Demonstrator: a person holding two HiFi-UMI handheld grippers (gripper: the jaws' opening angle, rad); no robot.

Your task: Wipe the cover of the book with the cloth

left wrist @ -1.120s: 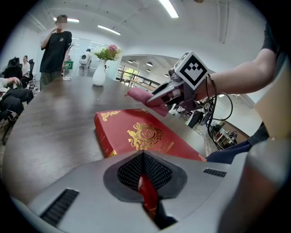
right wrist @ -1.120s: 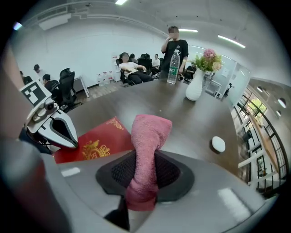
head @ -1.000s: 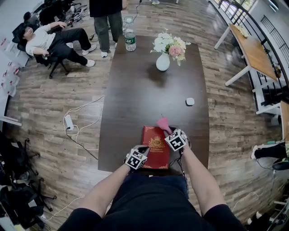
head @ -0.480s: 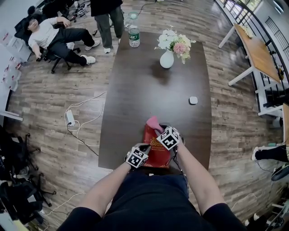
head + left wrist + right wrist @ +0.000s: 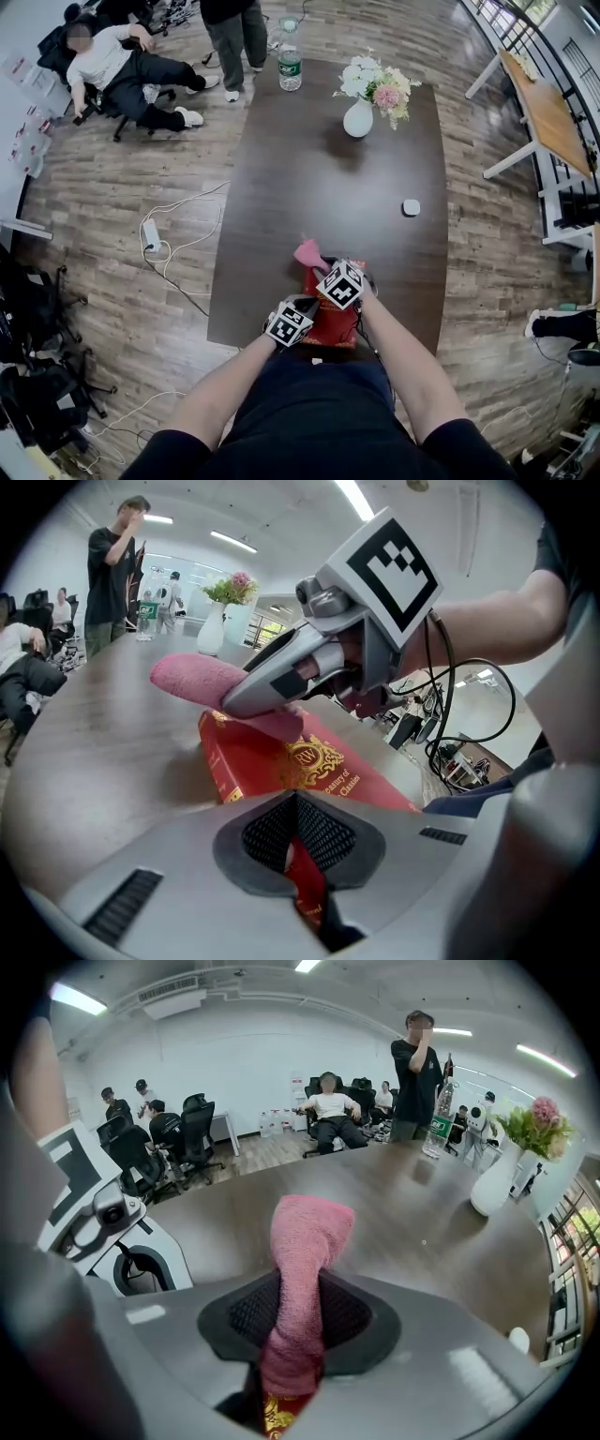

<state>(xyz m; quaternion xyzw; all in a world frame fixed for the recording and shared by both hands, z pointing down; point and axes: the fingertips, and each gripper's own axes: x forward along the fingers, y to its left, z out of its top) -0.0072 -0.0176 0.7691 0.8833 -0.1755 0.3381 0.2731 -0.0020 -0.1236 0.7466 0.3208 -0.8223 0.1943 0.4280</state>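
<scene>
The book (image 5: 337, 323), red with a gold crest on its cover, lies flat at the near edge of the table (image 5: 309, 169), about midway along that edge.

Left gripper (image 5: 302, 850): the 2 jaws are closed on the near end of the book. A strip of red cover shows in the slot between the pads. The rest of the cover extends away from the fingertips toward the far edge of the table.

Right gripper (image 5: 295, 1335): the 2 jaws are clamped on the cloth (image 5: 307, 253), a pink towelling strip. The cloth runs up between the pads, and its free end projects beyond the fingertips. Red cover with gold print shows directly under the jaws.

In the left gripper view, the right gripper lies low over the far left part of the cover, with the cloth touching the cover beside the crest. The free end of the cloth overhangs the book's far left corner, above the table top.

A vase of flowers (image 5: 358, 120) and a bottle (image 5: 290, 64) stand near the far edge. A small white object (image 5: 410, 207) lies near the right edge
</scene>
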